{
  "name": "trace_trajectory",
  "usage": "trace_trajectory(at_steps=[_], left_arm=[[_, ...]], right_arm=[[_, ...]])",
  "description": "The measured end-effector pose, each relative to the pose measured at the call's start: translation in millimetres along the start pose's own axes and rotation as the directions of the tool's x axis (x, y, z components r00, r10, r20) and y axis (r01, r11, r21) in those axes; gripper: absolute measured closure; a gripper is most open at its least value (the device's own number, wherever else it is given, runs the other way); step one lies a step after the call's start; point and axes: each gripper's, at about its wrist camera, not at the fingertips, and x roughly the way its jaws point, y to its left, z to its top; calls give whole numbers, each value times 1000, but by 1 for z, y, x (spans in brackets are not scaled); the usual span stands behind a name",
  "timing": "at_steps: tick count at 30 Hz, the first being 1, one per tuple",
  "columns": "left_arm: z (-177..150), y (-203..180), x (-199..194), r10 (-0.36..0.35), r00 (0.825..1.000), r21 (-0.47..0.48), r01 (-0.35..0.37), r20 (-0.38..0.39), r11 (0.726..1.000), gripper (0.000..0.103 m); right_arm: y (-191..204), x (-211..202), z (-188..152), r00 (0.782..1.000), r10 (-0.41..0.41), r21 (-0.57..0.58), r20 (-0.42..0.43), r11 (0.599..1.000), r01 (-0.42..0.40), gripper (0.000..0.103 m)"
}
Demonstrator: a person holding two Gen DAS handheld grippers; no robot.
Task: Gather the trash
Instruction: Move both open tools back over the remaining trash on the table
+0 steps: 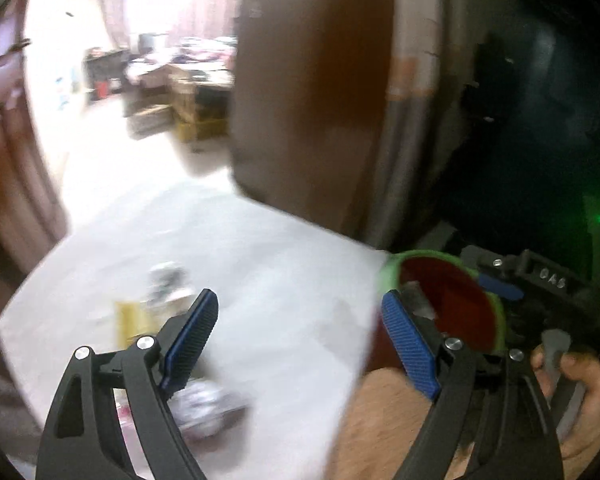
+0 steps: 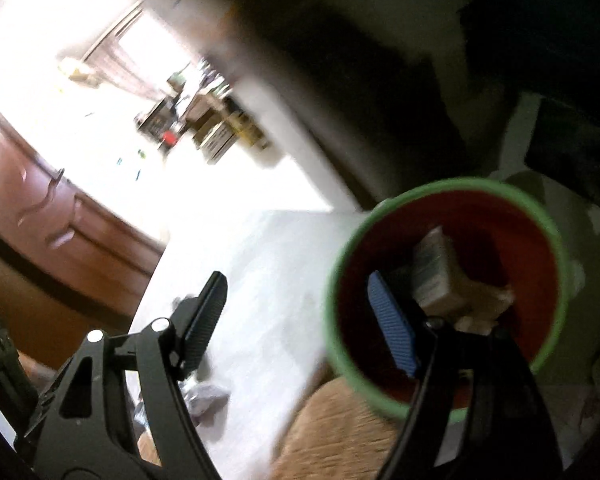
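One white table (image 1: 284, 248) carried three blurred scraps: a yellowish one (image 1: 130, 318), a crumpled grey wrapper (image 1: 210, 404), another too smeared to identify. One green-rimmed red bin (image 2: 448, 292) sat off the table's right edge, holding a carton (image 2: 440, 276). The left gripper (image 1: 300, 340) and right gripper (image 2: 304, 312) both gaped wide, gripping nothing.

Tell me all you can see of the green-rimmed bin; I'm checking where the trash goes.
The bin is round, with a light green rim and a dark red inside, plastic by its look. It stands open-topped at the edge of the white table. A pale crumpled carton lies inside. The right claw hangs open over it, one finger within the rim.
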Motion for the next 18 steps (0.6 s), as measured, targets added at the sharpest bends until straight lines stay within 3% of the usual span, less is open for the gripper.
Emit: trace_trajectory(at_steps=[4,10,15,18], left_arm=[[-13,61,-21,95,995,-138,-96,-10,986,23],[-58,162,-47,217,973,-375,-232,-83,897,23],[-98,212,-48,254,952,-495,-307,-174,813,24],[-116,223,-35,230,945,-523,-320,-231,790,26]], right_arm=[[37,16,-14,997,18,-91,-70,996,-25,32],[84,35,-37,988,20,-196,-154,979,-50,30],[116,44,-52,980,8,-269,-198,961,-62,28],[130,50,-62,976,1,-301,-219,951,-68,28]])
